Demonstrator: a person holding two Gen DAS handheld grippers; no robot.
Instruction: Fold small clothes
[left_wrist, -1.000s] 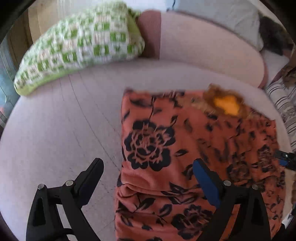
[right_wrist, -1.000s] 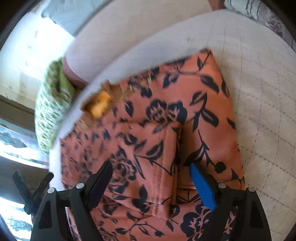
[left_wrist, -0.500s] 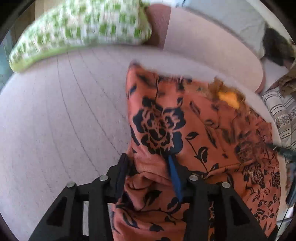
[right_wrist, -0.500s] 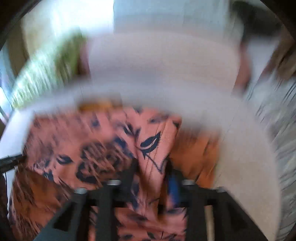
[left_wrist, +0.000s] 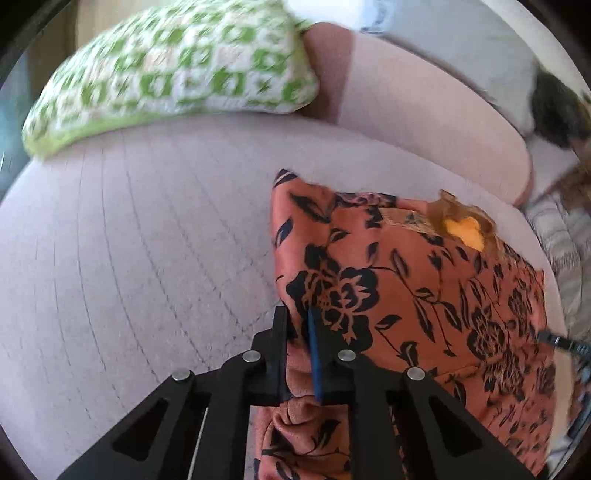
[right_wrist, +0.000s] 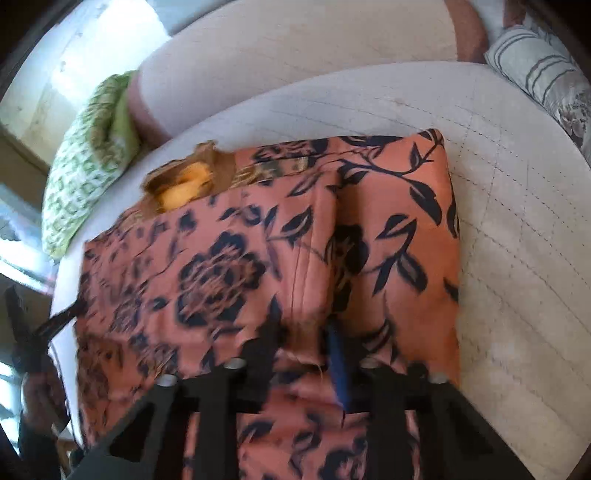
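Here, each hand-held gripper, left (left_wrist: 298, 325) and right (right_wrist: 301, 341), clamps the floral garment's (left_wrist: 424, 295) near edge.

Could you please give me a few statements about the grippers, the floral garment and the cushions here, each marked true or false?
1. The left gripper is shut on the floral garment. True.
2. The right gripper hangs open above bare sofa. False: it pinches a fold of the garment.
3. The green checked cushion lies on top of the garment. False: it sits apart, at the sofa's far end.
4. A yellow-orange patch shows near the garment's far edge. True.
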